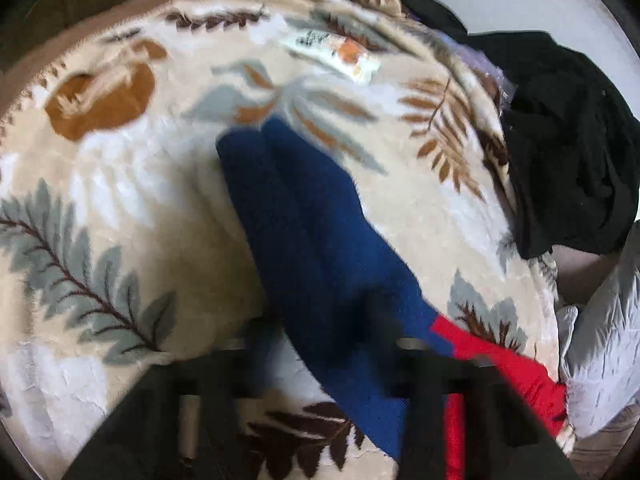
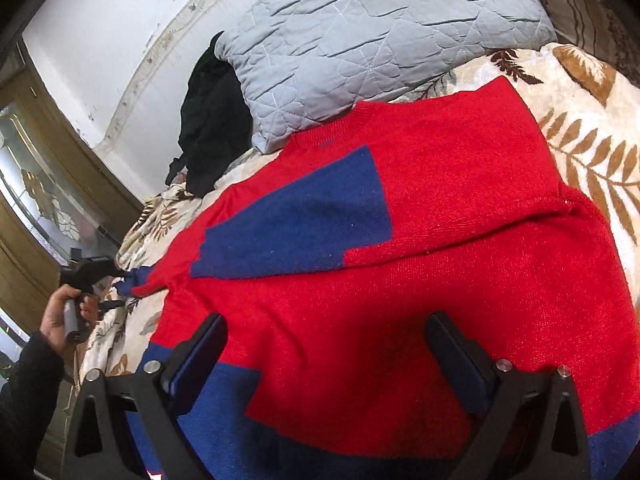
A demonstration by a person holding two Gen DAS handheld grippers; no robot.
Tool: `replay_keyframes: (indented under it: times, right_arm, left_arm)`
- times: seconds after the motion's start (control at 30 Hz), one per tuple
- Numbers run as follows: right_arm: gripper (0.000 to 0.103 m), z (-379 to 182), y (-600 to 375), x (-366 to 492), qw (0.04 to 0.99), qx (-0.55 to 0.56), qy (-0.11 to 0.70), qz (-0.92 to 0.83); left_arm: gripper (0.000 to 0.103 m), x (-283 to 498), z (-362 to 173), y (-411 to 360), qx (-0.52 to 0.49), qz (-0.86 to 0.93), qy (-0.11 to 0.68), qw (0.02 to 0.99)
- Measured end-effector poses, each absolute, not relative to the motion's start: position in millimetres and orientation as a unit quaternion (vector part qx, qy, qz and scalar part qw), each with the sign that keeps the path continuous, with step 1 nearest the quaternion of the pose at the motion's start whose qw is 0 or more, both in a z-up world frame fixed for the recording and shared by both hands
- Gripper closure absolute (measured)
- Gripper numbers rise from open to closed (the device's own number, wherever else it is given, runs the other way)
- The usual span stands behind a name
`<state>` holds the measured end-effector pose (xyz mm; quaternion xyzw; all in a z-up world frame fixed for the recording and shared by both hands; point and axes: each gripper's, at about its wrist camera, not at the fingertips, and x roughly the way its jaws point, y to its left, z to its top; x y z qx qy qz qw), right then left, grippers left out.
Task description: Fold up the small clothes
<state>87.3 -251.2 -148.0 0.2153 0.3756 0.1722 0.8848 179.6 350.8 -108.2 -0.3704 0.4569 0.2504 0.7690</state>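
In the right wrist view, the right tongs (image 2: 326, 344) filled the bottom of the frame, their two fingers (image 2: 200, 354) spread wide apart just above a red and blue sweater (image 2: 400, 240) with nothing gripped between them. The sweater lay spread over a cream blanket (image 2: 584, 140) printed with brown and grey leaves, on a bed. One blue and red sleeve (image 2: 288, 224) was folded across the red body through the middle of the frame.

At the left edge, a hand (image 2: 66, 316) in a dark sleeve held the left tongs (image 2: 120, 284), whose tips met the sweater's blue cuff. In the left wrist view those tongs (image 1: 320, 344) were blurred and dark at the bottom centre, and the blue sleeve (image 1: 304, 232) ran up between them; they looked clamped on it, though the blur left this uncertain.

Farther up, a grey quilted pillow (image 2: 360, 36) sat against the wall at top centre, touching the sweater's neck edge, with a heap of black clothing (image 2: 212, 120) beside it at upper left.

A small white label (image 1: 336, 54) lay on the blanket at the top of the left wrist view; its writing was too blurred to read.
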Motion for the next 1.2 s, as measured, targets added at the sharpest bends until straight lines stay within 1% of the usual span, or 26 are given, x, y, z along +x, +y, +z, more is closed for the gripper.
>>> replay_keyframes:
  times: [0.03,0.07,0.2,0.23,0.3,0.33,0.37,0.4,0.43,0.5,0.53,0.57,0.6,0.63,0.7,0.77,0.9,0.97,1.03,1.07,1.13,1.2]
  right_arm:
    - [0.002,-148,-252,87,0.885,0.216,0.375,0.173]
    - [0.002,-148,-252,87,0.885,0.217,0.374,0.174]
    - [0.002,-148,-253,86,0.884,0.221,0.372,0.176]
    - [0.002,-148,-253,86,0.884,0.222,0.372,0.176]
    - [0.002,-148,-253,86,0.884,0.222,0.372,0.177]
    - [0.002,-148,-253,87,0.884,0.221,0.372,0.176]
    - [0.002,-148,-252,87,0.884,0.221,0.372,0.176]
    - [0.002,-148,-253,86,0.884,0.222,0.372,0.177]
    - [0.002,-148,-253,86,0.884,0.223,0.372,0.177]
    - [0.002,-148,-253,87,0.884,0.223,0.372,0.177]
    - [0.002,-148,-253,87,0.884,0.222,0.373,0.176]
    - [0.002,-148,-252,87,0.884,0.221,0.373,0.176]
    - [0.002,-148,-252,87,0.884,0.221,0.373,0.176]
    - [0.002,-148,-252,87,0.884,0.221,0.373,0.176]
    - [0.002,-148,-253,87,0.883,0.222,0.373,0.177]
    - [0.002,-148,-253,87,0.884,0.223,0.372,0.177]
    - [0.001,-149,-253,86,0.883,0.226,0.370,0.179]
    - [0.001,-149,-255,86,0.883,0.230,0.367,0.182]
    - [0.001,-149,-256,86,0.882,0.235,0.365,0.184]
    - [0.001,-150,-257,86,0.882,0.237,0.363,0.185]
    - [0.001,-149,-257,85,0.881,0.241,0.361,0.187]
    - [0.001,-150,-258,85,0.880,0.246,0.358,0.190]
  left_arm:
    - [0.089,176,-107,354,-0.380,0.247,0.449,0.771]
    - [0.092,172,-104,356,-0.383,0.244,0.444,0.773]
    - [0.092,143,-69,344,-0.377,0.231,0.364,0.820]
    - [0.089,137,-68,338,-0.368,0.230,0.355,0.828]
    - [0.087,131,-79,338,-0.370,0.242,0.360,0.822]
    - [0.080,129,-93,343,-0.382,0.258,0.374,0.805]
    - [0.067,129,-102,349,-0.396,0.263,0.386,0.791]
    - [0.065,128,-114,356,-0.421,0.262,0.397,0.773]
    - [0.064,125,-118,363,-0.442,0.252,0.383,0.771]
    - [0.058,124,-111,369,-0.443,0.248,0.372,0.777]
    - [0.058,123,-107,373,-0.445,0.249,0.365,0.779]
    - [0.060,122,-105,377,-0.449,0.249,0.359,0.779]
    - [0.072,122,-105,382,-0.450,0.251,0.360,0.778]
    - [0.096,124,-105,386,-0.445,0.255,0.368,0.776]
    - [0.096,126,-100,387,-0.437,0.256,0.369,0.779]
    - [0.097,131,-79,369,-0.392,0.261,0.360,0.805]
    - [0.097,151,-7,299,-0.276,0.222,0.317,0.880]
    - [0.097,165,31,244,-0.221,0.169,0.299,0.913]
    - [0.097,182,64,169,-0.167,0.097,0.287,0.938]
    - [0.097,186,71,146,-0.154,0.074,0.285,0.943]
    - [0.097,195,84,72,-0.119,-0.003,0.287,0.951]
    - [0.096,197,82,4,-0.086,-0.079,0.302,0.946]
